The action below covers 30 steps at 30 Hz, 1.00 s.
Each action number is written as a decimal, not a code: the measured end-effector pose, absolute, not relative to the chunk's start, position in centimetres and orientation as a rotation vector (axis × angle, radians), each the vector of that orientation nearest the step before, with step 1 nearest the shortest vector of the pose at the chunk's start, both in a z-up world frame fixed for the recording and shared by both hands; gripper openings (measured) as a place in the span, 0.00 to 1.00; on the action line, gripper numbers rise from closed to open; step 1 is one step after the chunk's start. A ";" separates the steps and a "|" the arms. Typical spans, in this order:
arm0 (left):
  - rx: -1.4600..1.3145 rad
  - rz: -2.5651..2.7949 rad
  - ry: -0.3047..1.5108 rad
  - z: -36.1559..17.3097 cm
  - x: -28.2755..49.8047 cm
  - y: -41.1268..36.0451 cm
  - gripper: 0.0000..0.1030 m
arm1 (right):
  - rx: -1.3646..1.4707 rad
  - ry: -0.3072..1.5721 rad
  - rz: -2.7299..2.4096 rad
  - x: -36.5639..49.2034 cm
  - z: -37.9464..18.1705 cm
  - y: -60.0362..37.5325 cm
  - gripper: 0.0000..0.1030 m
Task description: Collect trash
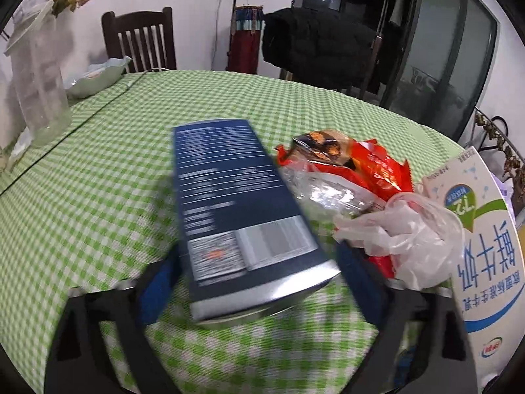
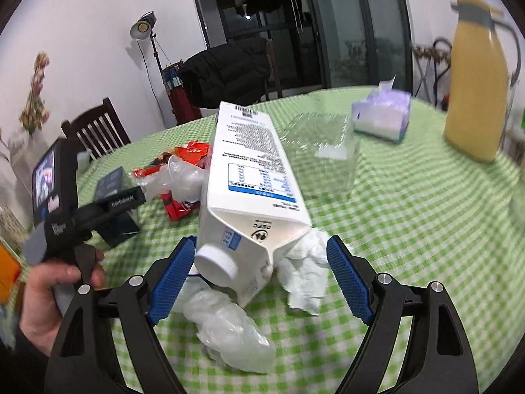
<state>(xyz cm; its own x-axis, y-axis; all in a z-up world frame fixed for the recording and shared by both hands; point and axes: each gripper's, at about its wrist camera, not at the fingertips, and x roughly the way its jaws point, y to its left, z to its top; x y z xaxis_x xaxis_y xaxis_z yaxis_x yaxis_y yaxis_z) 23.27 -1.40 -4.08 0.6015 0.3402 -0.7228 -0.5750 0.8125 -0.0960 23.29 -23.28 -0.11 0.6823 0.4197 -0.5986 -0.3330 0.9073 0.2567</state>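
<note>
A: Dark blue cardboard filled the left wrist view: the blue box [image 1: 236,210] lay on the green-checked tabletop [image 1: 98,180] between the spread fingers of the left gripper [image 1: 256,282]. Was anything gripped?

B: Not from what I could see. Both blue pads stood clear of the box's sides, so that gripper was wide and empty. The frame was smeared, so I'd judge it was moving.

A: And the other hand?

B: The right gripper [image 2: 262,272] was also wide. The milk carton [image 2: 252,190] lay on its side, its white cap [image 2: 216,262] just beside the left pad, the right pad well apart from it. Crumpled paper [image 2: 305,272] and a clear plastic bag [image 2: 229,328] sat close under the carton's cap end.

A: How would you have done the grasp well?

B: For the box, I'd have centred it first; it sat skewed between the pads, so closing early could have spun it. For the carton, I'd have shifted right to straddle the body rather than pinch the cap, and kept the bag out of the pads.

A: Other trash?

B: A red snack wrapper [image 1: 377,167] and a clear glove [image 1: 403,229] lay between the box and the carton.
</note>
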 end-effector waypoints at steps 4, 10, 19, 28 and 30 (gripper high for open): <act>-0.358 0.554 0.737 -3.6 22.7 -0.9 0.69 | 0.192 0.755 0.468 24.1 -1.0 -23.2 0.77; -0.343 0.557 0.570 -0.4 20.8 -1.4 0.64 | 0.284 0.773 0.489 25.3 -1.5 -23.4 0.76; -0.393 0.502 0.468 1.7 18.8 -1.4 0.63 | 0.334 0.716 0.490 25.2 1.0 -23.9 0.66; -0.424 0.578 0.319 3.3 16.9 -1.4 0.63 | 0.294 0.499 0.465 21.3 8.1 -27.9 0.66; -0.427 0.570 0.295 3.4 16.7 -1.5 0.63 | 0.287 0.463 0.443 20.1 9.3 -29.5 0.66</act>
